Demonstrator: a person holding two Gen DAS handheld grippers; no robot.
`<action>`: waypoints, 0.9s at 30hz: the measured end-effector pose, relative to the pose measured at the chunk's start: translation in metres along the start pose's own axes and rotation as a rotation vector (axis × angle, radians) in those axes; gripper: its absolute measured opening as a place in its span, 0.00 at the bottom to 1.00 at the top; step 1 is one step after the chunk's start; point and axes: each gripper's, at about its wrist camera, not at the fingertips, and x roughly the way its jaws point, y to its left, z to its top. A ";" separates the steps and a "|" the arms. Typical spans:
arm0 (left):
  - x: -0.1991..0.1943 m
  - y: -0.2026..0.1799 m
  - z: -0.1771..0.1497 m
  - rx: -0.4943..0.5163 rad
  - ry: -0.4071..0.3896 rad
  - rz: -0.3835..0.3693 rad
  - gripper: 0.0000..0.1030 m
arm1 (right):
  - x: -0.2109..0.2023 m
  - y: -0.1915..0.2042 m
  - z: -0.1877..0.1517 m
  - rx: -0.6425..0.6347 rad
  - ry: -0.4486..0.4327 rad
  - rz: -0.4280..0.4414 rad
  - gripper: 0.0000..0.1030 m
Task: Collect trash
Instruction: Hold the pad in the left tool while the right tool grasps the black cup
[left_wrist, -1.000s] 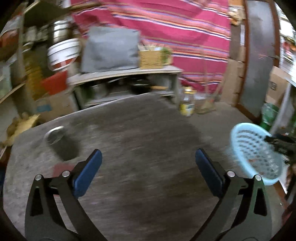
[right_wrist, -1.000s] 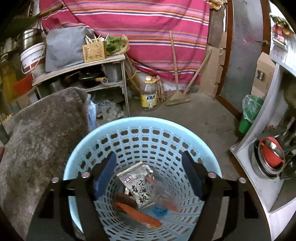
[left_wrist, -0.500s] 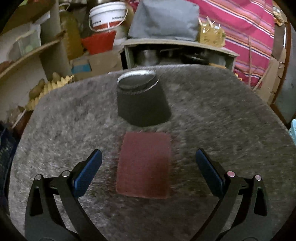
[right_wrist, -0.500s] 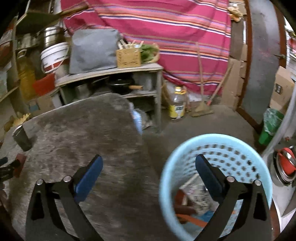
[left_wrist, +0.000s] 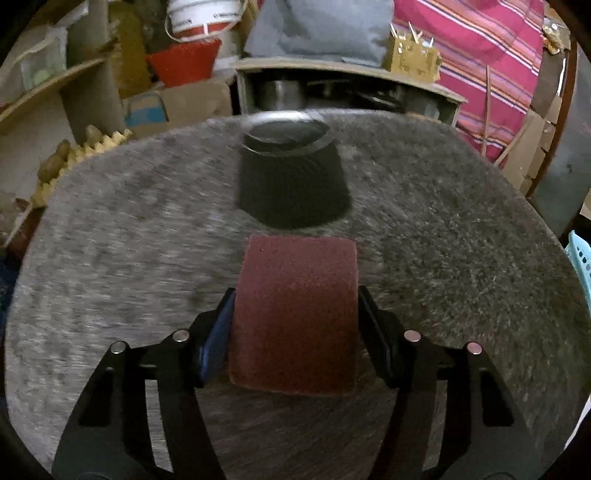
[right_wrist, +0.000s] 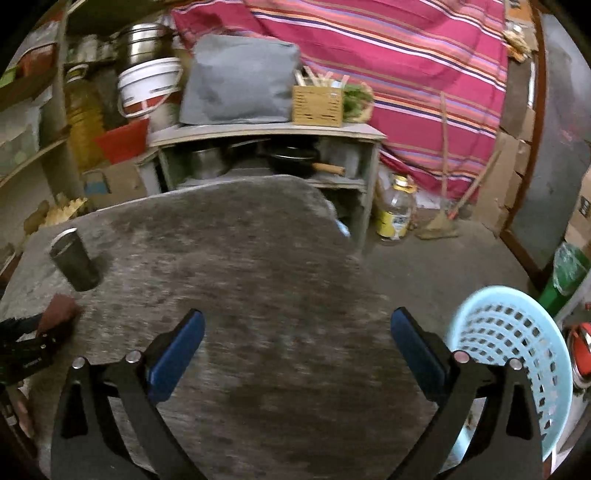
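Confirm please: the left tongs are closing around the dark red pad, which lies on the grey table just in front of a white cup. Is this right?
Not quite. The cup is black, not white, as the left wrist view shows. The rest holds: the left tongs are closing around the dark red pad on the grey table.

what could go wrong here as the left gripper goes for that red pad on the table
1. The left gripper is closing on the dark red pad, which already bows upward between the jaws; a thin, flexible sheet may buckle and slip out.
2. The black cup stands just beyond the pad, so pushing forward might knock it.
3. The blue basket sits off the table's far side, so the carry risks a drop.
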 end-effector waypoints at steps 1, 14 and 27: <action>-0.007 0.007 0.000 -0.004 -0.016 0.006 0.60 | -0.001 0.012 0.002 -0.013 -0.001 0.006 0.96; -0.050 0.144 0.019 -0.127 -0.152 0.172 0.60 | 0.024 0.162 0.020 -0.151 0.024 0.164 0.96; -0.035 0.195 0.024 -0.185 -0.137 0.231 0.60 | 0.074 0.264 0.030 -0.230 0.091 0.264 0.94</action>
